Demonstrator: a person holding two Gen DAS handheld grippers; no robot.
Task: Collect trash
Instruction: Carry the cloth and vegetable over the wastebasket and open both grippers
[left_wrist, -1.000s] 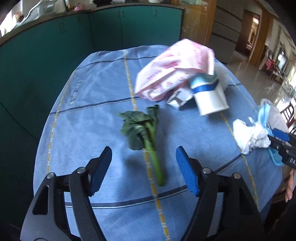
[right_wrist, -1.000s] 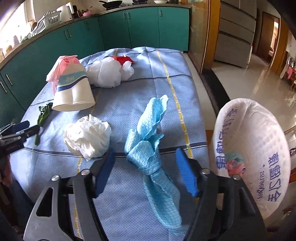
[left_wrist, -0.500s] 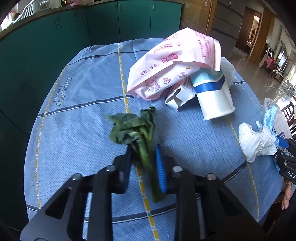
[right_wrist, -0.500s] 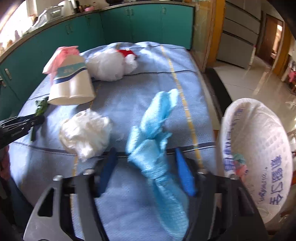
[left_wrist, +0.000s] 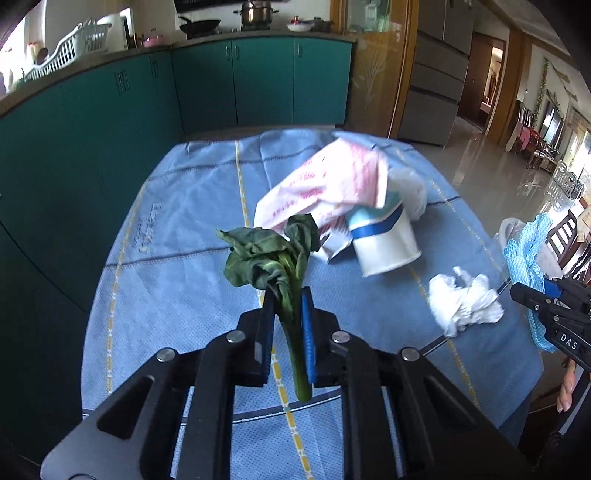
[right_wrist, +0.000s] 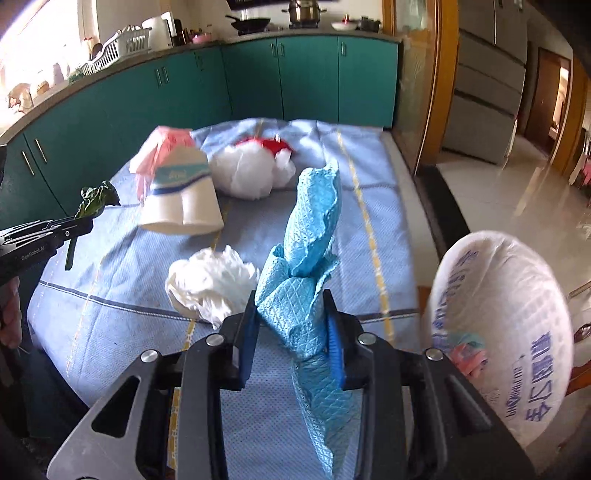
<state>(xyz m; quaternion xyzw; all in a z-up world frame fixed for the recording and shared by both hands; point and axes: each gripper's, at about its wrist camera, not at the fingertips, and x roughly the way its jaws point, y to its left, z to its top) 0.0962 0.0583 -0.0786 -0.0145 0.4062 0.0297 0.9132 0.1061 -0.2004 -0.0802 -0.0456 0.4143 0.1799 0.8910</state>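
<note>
My left gripper is shut on the stem of a wilted green vegetable and holds it above the blue tablecloth. It also shows in the right wrist view. My right gripper is shut on a blue crumpled cloth, lifted off the table. A white trash bag, open-mouthed, stands at the table's right side. A crumpled white tissue lies left of the cloth and shows in the left wrist view.
A tipped white paper cup with a blue band lies under a pink plastic wrapper. A white and red plastic bag lies at the far end. Teal cabinets stand behind and left of the table.
Both grippers closed: the left on the vegetable stem, the right on the blue cloth. Both items are now lifted off the tablecloth.
</note>
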